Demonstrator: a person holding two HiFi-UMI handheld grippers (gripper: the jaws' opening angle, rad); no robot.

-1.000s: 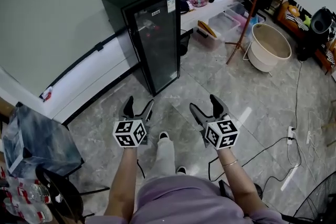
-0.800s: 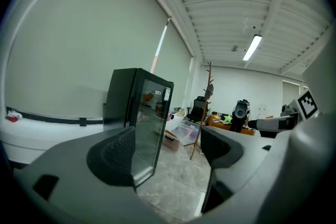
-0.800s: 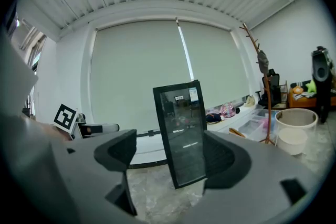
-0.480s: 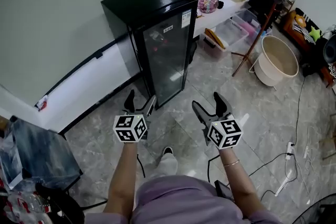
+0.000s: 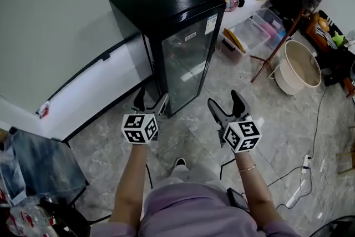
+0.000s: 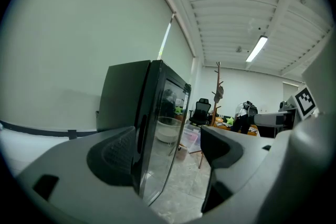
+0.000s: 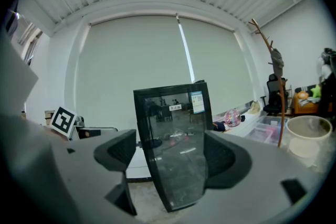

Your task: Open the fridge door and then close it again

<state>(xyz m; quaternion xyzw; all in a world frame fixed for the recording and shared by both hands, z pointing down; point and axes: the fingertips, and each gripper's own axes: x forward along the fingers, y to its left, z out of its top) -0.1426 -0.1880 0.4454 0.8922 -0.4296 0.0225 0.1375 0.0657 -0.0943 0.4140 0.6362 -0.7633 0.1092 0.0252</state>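
Observation:
A small black fridge with a glass door stands against the pale wall, and its door is shut. My left gripper is open just short of the fridge's near left corner, touching nothing. To the right of the door's lower edge, my right gripper is open and empty; its jaws have just been opening. In the left gripper view the fridge shows edge-on between the left gripper's pads. The right gripper view frames the glass door between the right gripper's pads, still apart from it.
A beige tub, a wooden coat stand and clear storage boxes stand right of the fridge. Cables and a power strip lie on the tiled floor at right. A dark table is at lower left.
Both grippers have moved forward towards the fridge, which now looks larger and nearer. The door stays shut and both grippers remain empty.

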